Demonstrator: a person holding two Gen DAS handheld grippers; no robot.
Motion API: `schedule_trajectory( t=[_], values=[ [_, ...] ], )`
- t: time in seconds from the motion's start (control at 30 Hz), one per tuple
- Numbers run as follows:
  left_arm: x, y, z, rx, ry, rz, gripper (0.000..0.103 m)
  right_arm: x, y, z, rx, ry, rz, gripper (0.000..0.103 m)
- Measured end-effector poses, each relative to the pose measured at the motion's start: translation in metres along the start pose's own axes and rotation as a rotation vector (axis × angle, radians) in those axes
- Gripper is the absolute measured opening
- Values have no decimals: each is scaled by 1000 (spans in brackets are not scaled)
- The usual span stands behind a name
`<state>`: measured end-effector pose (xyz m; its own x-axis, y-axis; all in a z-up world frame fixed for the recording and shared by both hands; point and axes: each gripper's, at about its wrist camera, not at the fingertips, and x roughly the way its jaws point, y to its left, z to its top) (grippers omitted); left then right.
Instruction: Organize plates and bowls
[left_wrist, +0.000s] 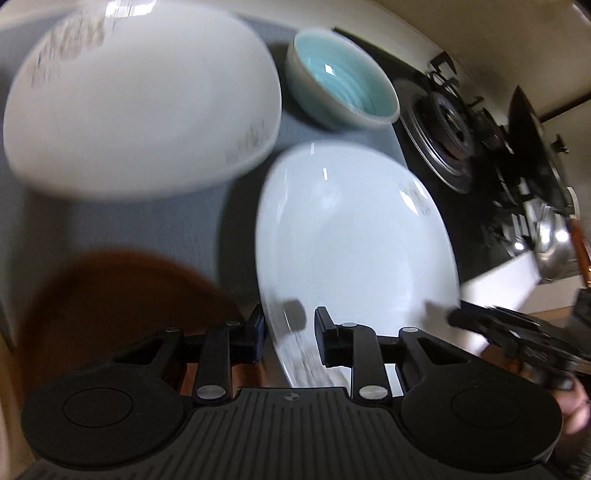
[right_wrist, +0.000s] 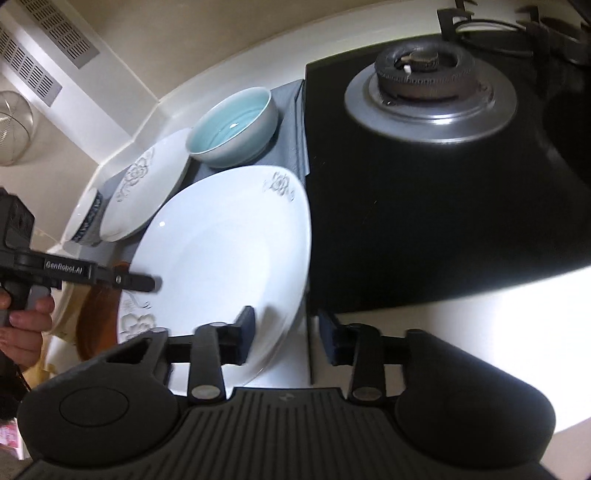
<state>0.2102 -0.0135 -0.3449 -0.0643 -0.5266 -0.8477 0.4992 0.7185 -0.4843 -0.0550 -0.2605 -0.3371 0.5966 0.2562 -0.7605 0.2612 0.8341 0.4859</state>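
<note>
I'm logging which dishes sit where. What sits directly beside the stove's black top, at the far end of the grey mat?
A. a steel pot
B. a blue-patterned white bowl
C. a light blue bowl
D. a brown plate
C: the light blue bowl stands on the grey mat right next to the black stove top, beyond the large white plate.

Two white plates (right_wrist: 221, 254) (right_wrist: 147, 184), one brown dish (right_wrist: 98, 317) — two bowls: teal (right_wrist: 232, 127), blue-patterned (right_wrist: 86, 216).

A home kitchen: gas burner (right_wrist: 430, 77), countertop (right_wrist: 461, 325), vent grille (right_wrist: 55, 33).
</note>
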Motion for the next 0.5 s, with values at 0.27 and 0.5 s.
schedule_trajectory(
  t=[0.27,0.5],
  values=[
    [7,-6,-14,-70,21,4,28,14,3,3,9,23,13,23],
    [3,-5,-23,-116,25,10,22,2,13,4,-83,25,-24,23]
  ],
)
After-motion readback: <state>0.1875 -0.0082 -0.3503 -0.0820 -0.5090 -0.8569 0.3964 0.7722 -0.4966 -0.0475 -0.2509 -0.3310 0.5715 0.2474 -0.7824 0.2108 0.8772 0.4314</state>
